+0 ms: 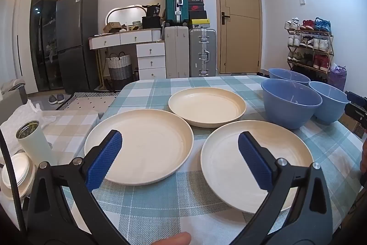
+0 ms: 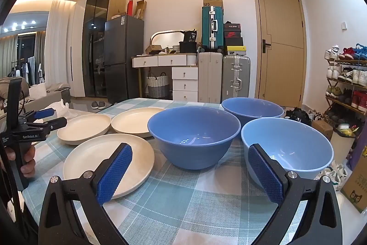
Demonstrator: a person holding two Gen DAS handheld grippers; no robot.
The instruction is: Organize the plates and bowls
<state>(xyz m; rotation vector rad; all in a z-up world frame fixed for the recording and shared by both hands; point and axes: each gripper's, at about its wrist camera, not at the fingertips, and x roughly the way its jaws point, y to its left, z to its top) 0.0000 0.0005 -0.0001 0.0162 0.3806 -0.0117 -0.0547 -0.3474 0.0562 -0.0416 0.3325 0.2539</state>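
Plates and bowls are sitting apart on the checked tablecloth [image 1: 160, 199]. Left wrist view: three cream plates are lying flat, the left plate [image 1: 146, 144] and the right plate [image 1: 257, 164] near the front edge, the far plate [image 1: 206, 107] behind and between them. Three blue bowls [image 1: 291, 102] are clustering toward the right edge. The left gripper [image 1: 180, 157] is hovering over the front plates, jaws spread, gripping nothing.

Right wrist view: the right gripper [image 2: 190, 173] is hovering spread wide and empty before the middle bowl [image 2: 195, 137] and the pale bowl [image 2: 289, 146]. The nearest plate [image 2: 107, 160] is lying beside its left finger.
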